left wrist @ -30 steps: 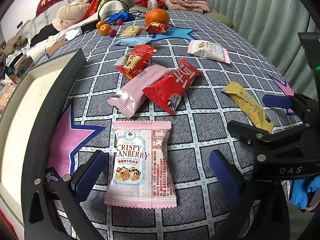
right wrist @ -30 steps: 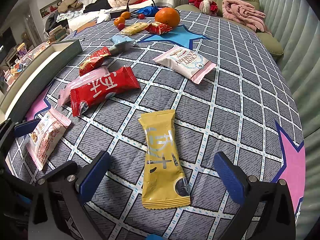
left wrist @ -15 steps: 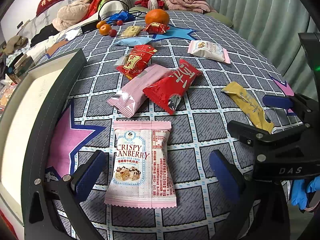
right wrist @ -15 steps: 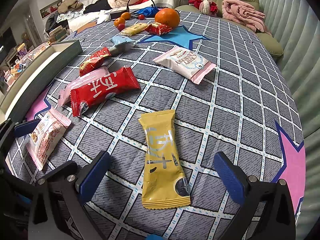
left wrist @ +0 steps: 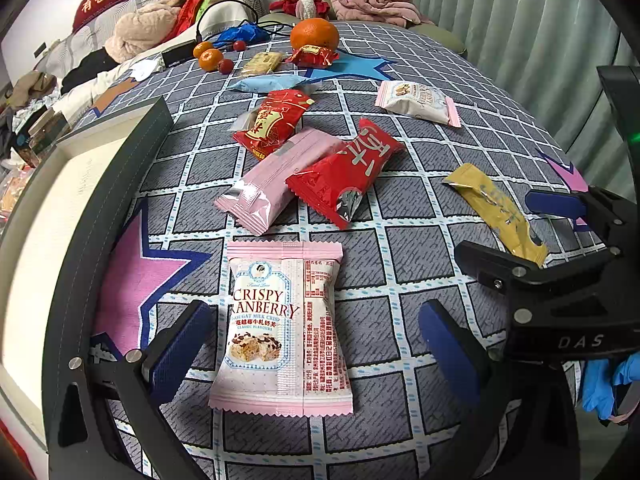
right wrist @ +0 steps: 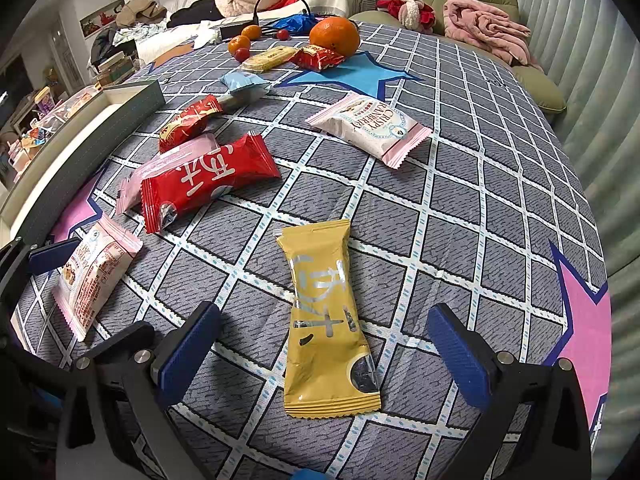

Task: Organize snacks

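Note:
A pink and white cranberry nougat packet (left wrist: 280, 332) lies flat on the checked tablecloth between the fingers of my open left gripper (left wrist: 316, 344). A yellow snack packet (right wrist: 326, 316) lies between the fingers of my open right gripper (right wrist: 326, 354). Neither gripper touches its packet. A red packet (left wrist: 346, 172) overlaps a pink packet (left wrist: 276, 180) in the middle. A smaller red packet (left wrist: 272, 122), a light blue packet (left wrist: 268, 82) and a second cranberry packet (right wrist: 370, 128) lie farther back. The right gripper also shows in the left wrist view (left wrist: 560, 280).
A dark-rimmed box (left wrist: 120, 184) with a pale inside stands along the left table edge. A large orange (left wrist: 315, 34), small oranges (left wrist: 210, 58), a cracker packet (left wrist: 262, 62) and a red sweet (left wrist: 314, 56) sit at the far end. Curtains hang right.

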`<state>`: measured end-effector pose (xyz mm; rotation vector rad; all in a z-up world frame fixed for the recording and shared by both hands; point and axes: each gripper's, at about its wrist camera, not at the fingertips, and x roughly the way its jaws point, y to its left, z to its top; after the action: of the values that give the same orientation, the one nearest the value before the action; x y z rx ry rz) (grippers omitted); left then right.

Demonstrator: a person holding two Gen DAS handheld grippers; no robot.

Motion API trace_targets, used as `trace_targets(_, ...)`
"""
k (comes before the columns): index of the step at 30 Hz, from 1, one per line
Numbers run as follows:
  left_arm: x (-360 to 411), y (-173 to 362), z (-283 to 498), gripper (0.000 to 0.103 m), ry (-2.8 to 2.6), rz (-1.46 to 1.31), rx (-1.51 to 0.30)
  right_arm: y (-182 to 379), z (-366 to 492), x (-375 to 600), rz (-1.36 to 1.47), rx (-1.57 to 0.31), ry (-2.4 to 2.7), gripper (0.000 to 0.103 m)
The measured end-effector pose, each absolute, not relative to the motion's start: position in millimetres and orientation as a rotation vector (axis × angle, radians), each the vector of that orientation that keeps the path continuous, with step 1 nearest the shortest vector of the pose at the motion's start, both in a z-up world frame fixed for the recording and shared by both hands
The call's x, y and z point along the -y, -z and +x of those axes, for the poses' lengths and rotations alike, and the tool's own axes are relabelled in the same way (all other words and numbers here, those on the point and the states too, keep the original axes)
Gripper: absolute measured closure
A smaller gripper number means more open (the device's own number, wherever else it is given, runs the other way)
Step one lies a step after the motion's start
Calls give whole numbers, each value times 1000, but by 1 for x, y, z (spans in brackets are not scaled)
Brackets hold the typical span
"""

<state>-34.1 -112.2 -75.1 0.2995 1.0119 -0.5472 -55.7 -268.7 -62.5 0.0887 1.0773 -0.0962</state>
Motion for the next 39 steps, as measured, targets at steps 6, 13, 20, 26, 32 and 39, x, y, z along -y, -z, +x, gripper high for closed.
trace_targets(6, 112, 75, -34, 0, 548, 299, -1011, 61, -52, 268, 102, -1114, 120, 0)
trace_targets(13, 112, 75, -34, 0, 548, 299, -1012, 62, -37, 270, 91, -1173, 91, 0)
trace_targets(20, 112, 74, -34, 0, 549, 303, -1019, 64, -25, 274, 76, -1217, 62, 0)
trace_targets(26, 113, 73, -31, 1, 558, 326, -1073, 63, -22, 274, 71, -1234, 61, 3)
trace_targets(32, 110, 67, -34, 28, 566, 329, -1070, 54, -28, 263, 49, -1209, 51, 48)
trace_targets(39, 90, 60, -28, 59, 587, 239, -1084, 49, -51, 264, 164, -1195, 19, 76)
